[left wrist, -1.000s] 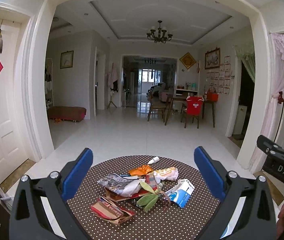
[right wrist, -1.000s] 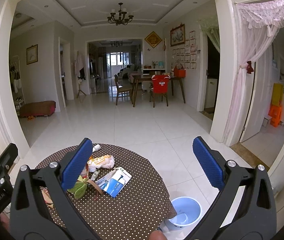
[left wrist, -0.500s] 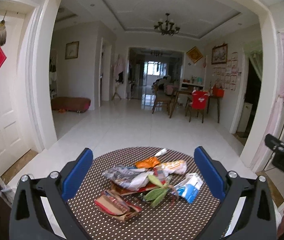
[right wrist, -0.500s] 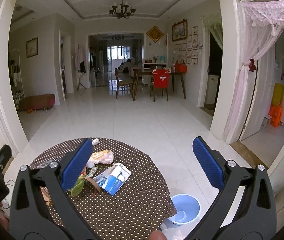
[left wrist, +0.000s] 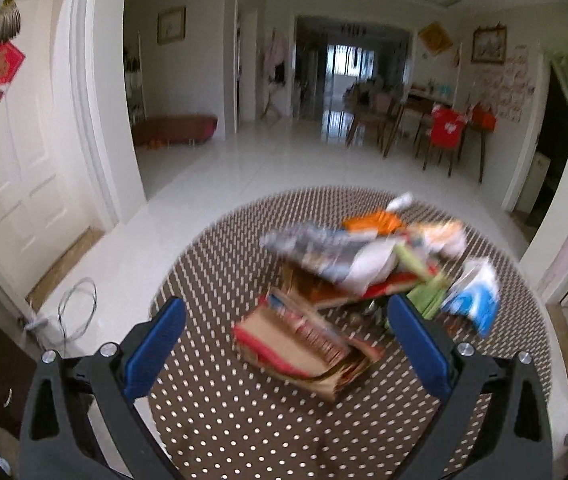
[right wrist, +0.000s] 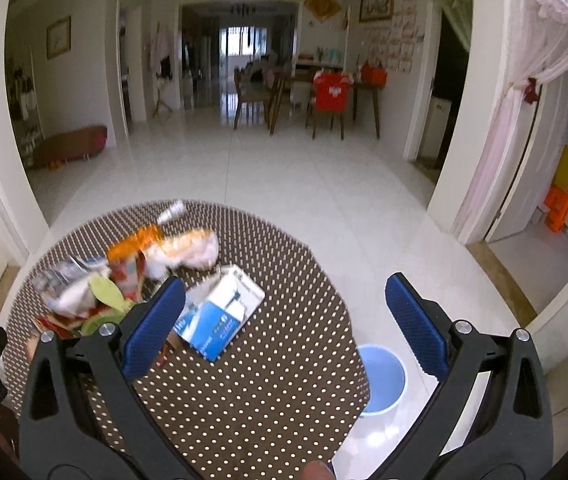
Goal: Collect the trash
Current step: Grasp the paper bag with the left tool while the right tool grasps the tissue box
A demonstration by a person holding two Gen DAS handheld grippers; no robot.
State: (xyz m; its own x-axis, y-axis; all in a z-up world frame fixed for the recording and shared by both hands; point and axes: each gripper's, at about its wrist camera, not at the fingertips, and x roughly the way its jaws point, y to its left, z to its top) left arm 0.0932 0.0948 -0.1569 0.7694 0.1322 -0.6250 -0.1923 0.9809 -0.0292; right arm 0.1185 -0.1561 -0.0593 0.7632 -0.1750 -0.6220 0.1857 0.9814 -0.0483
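A pile of trash lies on a round brown polka-dot table (left wrist: 219, 412): a flattened red-brown carton (left wrist: 304, 344), crumpled wrappers (left wrist: 348, 252), an orange packet (left wrist: 372, 222) and a blue-white box (left wrist: 474, 300). My left gripper (left wrist: 284, 344) is open and empty, just above and short of the carton. My right gripper (right wrist: 284, 320) is open and empty over the table's right side, with the blue-white box (right wrist: 219, 316) beside its left finger. The wrappers (right wrist: 123, 276) lie to its left. A blue bin (right wrist: 380, 378) stands on the floor by the table's right edge.
A small white tube (right wrist: 171, 210) lies at the table's far edge. White tiled floor (right wrist: 304, 192) stretches to a dining table with chairs (right wrist: 324, 96). A white door (left wrist: 15, 184) and a cable (left wrist: 77, 312) on the floor are on the left. A curtained doorway (right wrist: 524, 120) is on the right.
Both grippers have tilted down and moved closer to the table. The left one has shifted left and forward toward the carton. Both stay open.
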